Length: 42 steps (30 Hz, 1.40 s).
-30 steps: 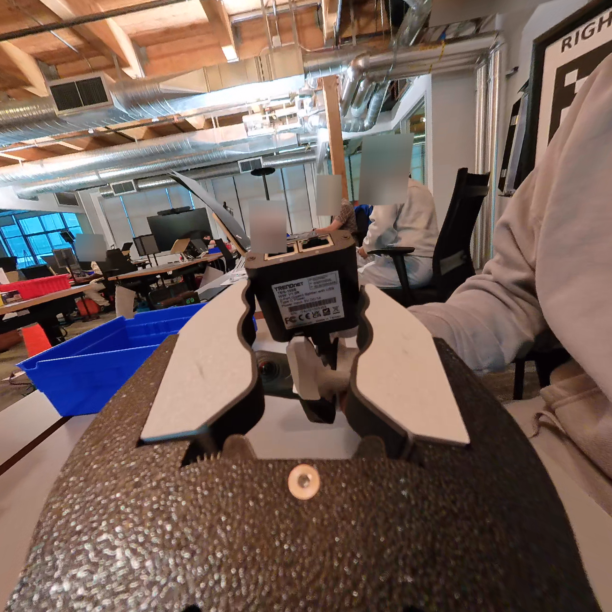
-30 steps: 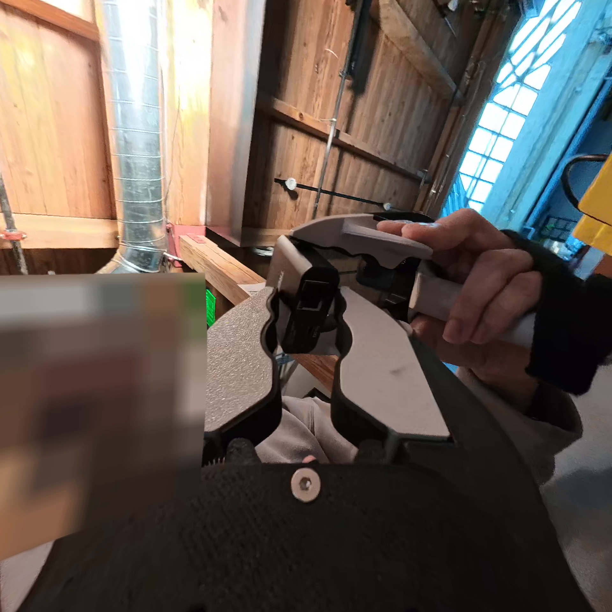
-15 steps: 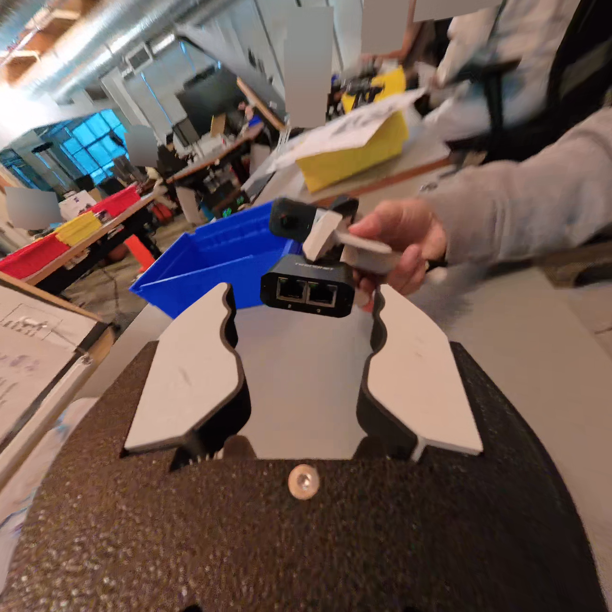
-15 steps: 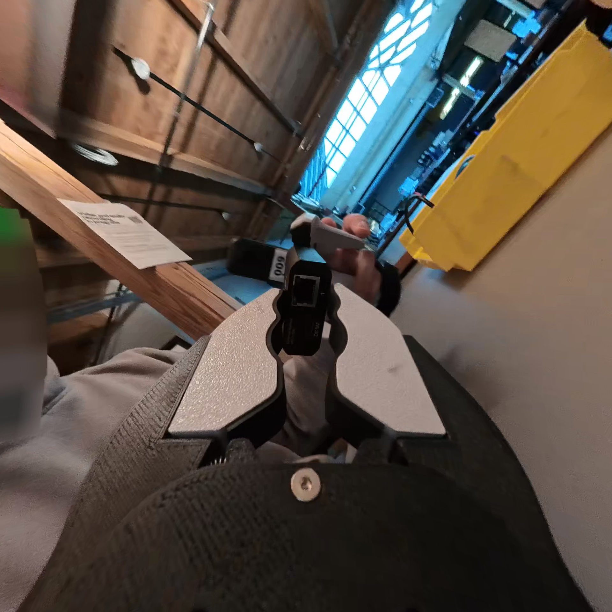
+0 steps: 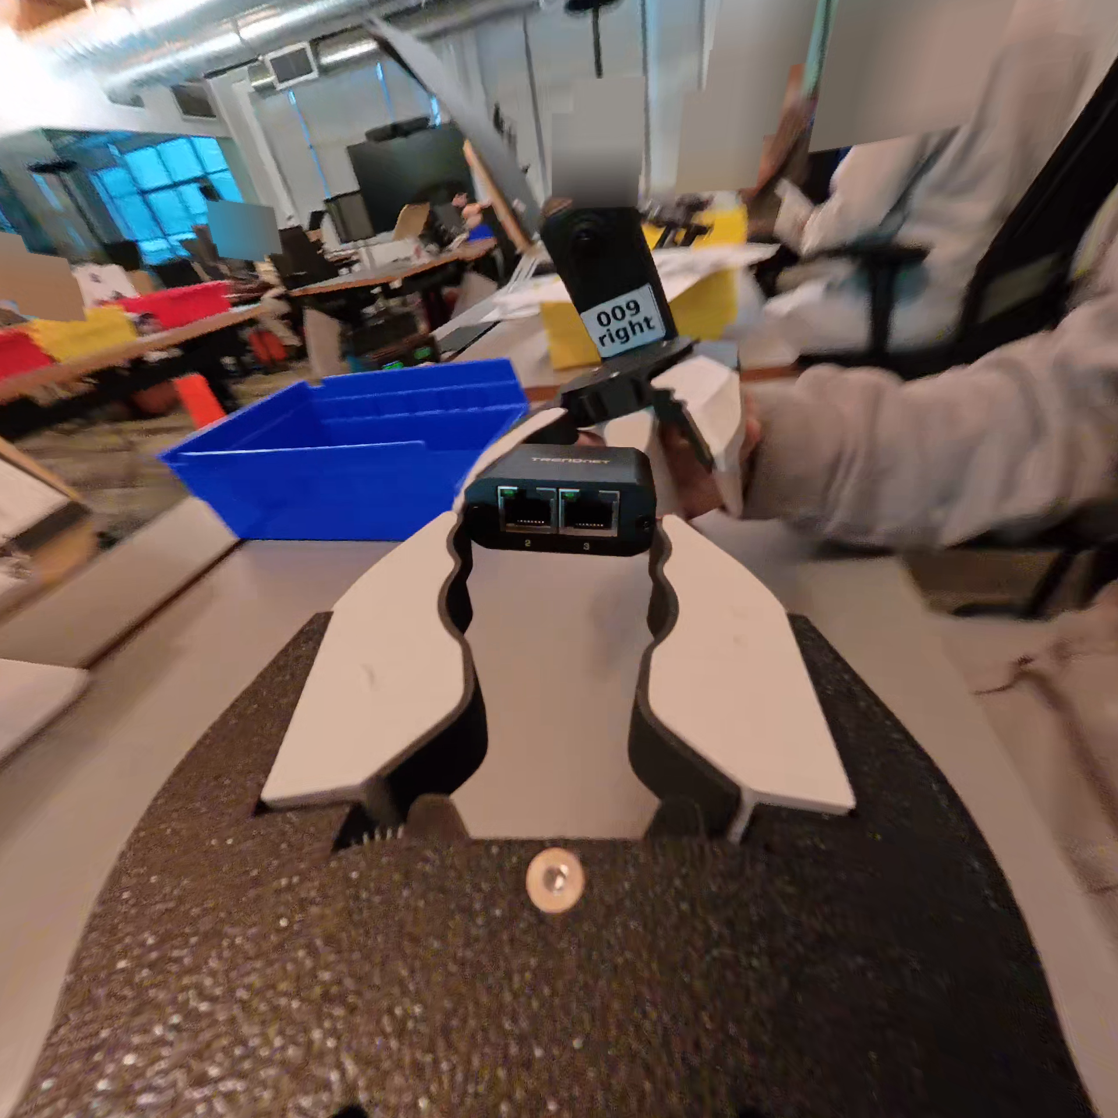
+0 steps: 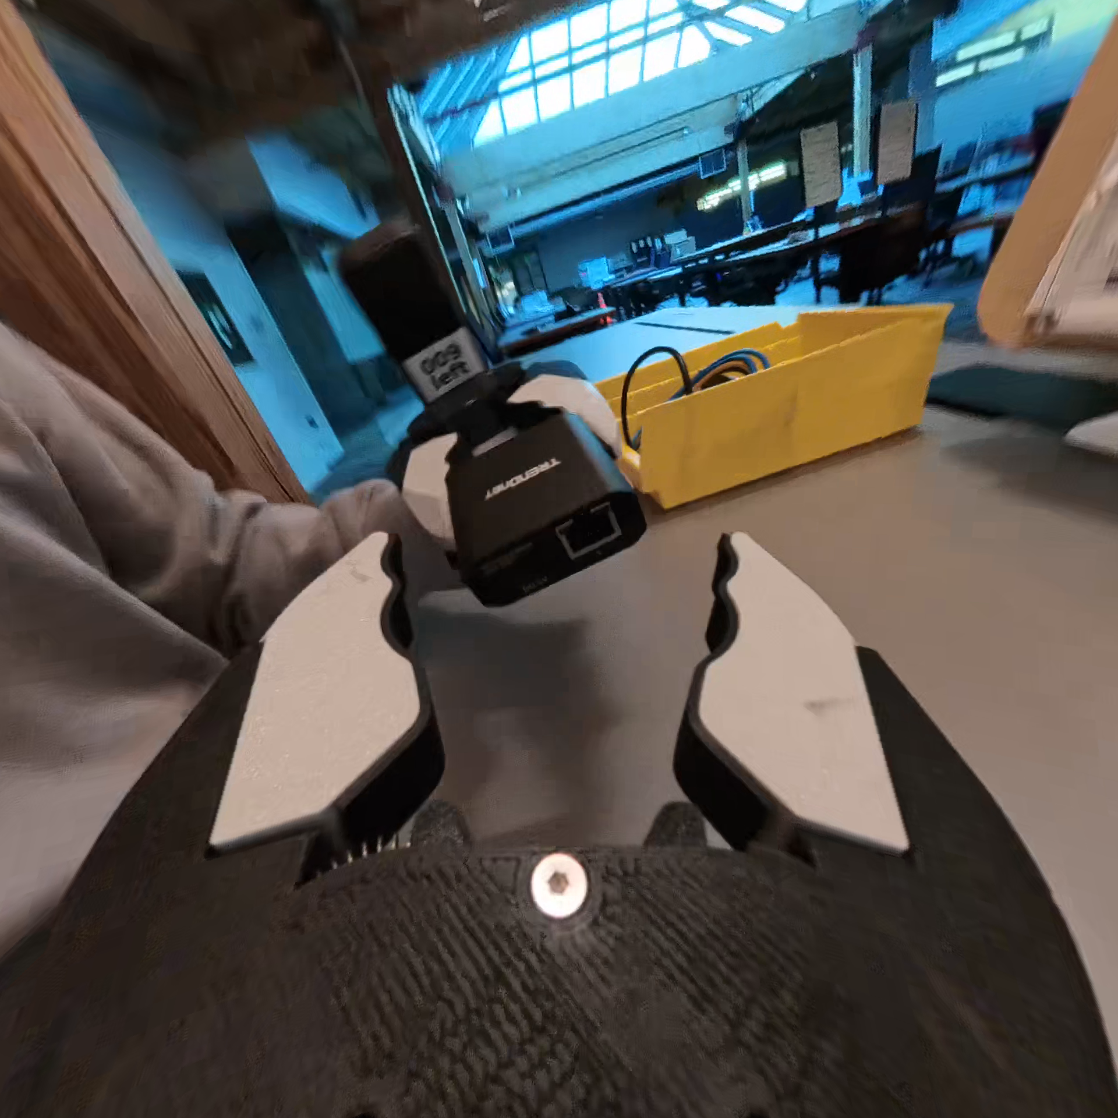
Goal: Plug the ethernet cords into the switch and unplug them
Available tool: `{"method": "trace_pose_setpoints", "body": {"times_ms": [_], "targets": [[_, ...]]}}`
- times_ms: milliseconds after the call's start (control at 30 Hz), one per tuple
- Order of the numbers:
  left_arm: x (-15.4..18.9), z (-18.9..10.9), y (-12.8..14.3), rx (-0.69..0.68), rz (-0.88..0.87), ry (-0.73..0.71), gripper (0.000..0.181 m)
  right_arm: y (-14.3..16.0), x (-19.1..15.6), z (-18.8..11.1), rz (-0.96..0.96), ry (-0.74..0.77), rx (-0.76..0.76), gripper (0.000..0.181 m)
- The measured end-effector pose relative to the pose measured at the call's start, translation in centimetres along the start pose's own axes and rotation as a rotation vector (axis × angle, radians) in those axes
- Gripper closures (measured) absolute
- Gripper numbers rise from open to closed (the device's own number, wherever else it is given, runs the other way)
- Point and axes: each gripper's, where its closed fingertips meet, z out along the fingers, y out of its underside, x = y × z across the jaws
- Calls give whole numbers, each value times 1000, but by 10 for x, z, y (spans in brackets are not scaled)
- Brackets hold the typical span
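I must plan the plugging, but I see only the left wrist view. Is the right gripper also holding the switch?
Observer: No. The right gripper is open, and the switch sits beyond its fingertips, not between them.
Operator: Does the far face of the switch have a port?
Observer: Yes, one port, and nothing is plugged into it.
Operator: Where are the cords?
Observer: Black and blue cords lie inside the yellow bin, beyond the switch.
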Motion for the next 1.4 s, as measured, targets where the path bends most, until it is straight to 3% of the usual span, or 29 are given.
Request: {"method": "trace_pose_setpoints", "body": {"times_ms": [133,300,667,833,933,1033,1100,1167,1233,1267,1400], "targets": [[5,-2,-1,104,-152,79,125,-2,-10,0,-155,-6,0,92],[6,1,-4,168,-159,98,125,-3,-13,-2,-251,-11,46,115],[9,9,3,182,-163,107,125,-8,-11,1,-369,60,89,119],[11,10,13,71,-166,112,125,-1,-10,-1,-401,50,12,119],[6,7,6,97,-414,147,103,1,-6,-3,-425,72,14,119],[8,9,12,78,-714,209,104,0,-6,-3,-476,82,30,119],[24,10,10,73,-885,359,105,2,-5,-2,-513,95,23,119],[33,11,6,97,-1021,462,129,6,-9,0,-531,72,20,119],[27,13,2,171,-1155,473,136,9,-10,2,-547,69,12,119],[24,16,7,157,-1217,449,151,10,-9,2,-557,74,3,119],[23,21,18,101,-1308,396,156,20,-1,-1,-594,103,-77,119]]}}
